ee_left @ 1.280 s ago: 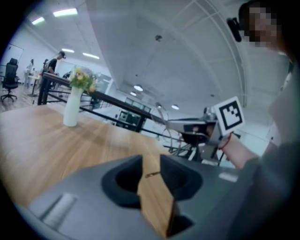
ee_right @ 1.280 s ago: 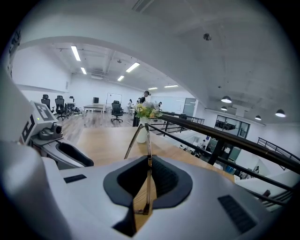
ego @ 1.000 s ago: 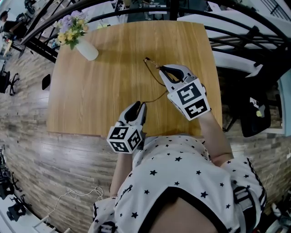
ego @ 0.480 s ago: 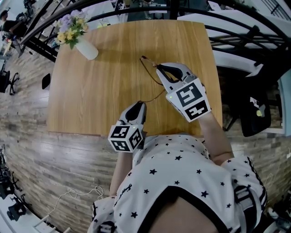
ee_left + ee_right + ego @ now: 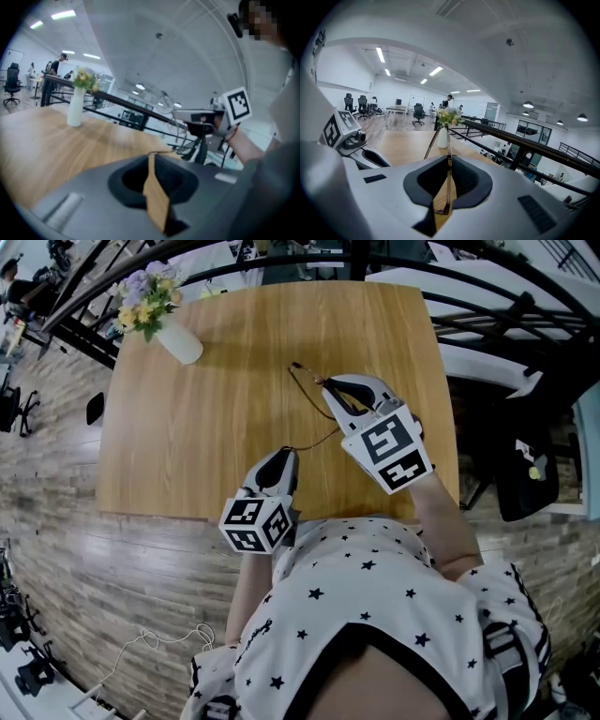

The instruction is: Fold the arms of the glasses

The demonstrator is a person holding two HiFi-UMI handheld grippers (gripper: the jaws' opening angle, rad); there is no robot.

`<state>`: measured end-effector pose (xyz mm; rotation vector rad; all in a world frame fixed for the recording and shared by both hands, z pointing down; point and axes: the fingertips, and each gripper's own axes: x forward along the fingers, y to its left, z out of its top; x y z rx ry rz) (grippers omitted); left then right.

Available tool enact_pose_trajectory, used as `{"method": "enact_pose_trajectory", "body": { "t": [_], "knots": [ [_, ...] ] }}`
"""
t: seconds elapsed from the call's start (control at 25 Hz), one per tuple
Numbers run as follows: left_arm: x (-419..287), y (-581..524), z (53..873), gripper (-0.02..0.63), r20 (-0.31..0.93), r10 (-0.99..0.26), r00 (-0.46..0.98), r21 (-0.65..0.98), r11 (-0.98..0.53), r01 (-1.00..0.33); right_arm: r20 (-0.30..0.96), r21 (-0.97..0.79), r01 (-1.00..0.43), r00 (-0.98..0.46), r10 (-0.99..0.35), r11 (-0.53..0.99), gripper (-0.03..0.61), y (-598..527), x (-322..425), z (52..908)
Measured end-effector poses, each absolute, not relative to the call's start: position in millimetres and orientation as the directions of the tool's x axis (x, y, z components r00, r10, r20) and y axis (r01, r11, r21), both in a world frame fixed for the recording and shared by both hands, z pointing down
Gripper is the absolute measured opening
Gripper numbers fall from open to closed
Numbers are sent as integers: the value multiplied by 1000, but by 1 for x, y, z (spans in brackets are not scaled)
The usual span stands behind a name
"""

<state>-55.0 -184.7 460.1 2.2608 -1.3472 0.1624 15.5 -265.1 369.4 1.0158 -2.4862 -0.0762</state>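
Observation:
Thin brown-framed glasses [image 5: 309, 381] hang just above the wooden table [image 5: 206, 409]. My right gripper [image 5: 330, 385] is shut on their front frame; in the right gripper view the frame [image 5: 448, 140] stands edge-on, pinched between the fingertips [image 5: 449, 159]. One arm [image 5: 323, 439] sweeps back toward the person, and its tip reaches my left gripper [image 5: 284, 456]. In the left gripper view that tip [image 5: 161, 151] lies at the fingertips of the left gripper [image 5: 151, 157]. Its jaws are closing around the tip, with a narrow gap still showing.
A white vase of flowers [image 5: 178, 341] stands at the table's far left corner. Black railings [image 5: 487, 315] run behind and to the right of the table. The table's near edge lies just under the left gripper. A dark chair [image 5: 525, 474] sits right of the table.
The left gripper's jaws have narrowed around the arm's tip. The right gripper has nudged the glasses slightly to the left. Both hands otherwise stay in place.

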Motion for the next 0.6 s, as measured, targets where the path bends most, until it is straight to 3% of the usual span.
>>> {"method": "enact_pose_trajectory", "body": {
  "t": [0.6],
  "knots": [
    [-62, -194, 442, 28, 321, -810, 491, 374, -368, -851, 431, 218, -628, -625, -651, 747, 20, -256, 8, 389]
  ]
}}
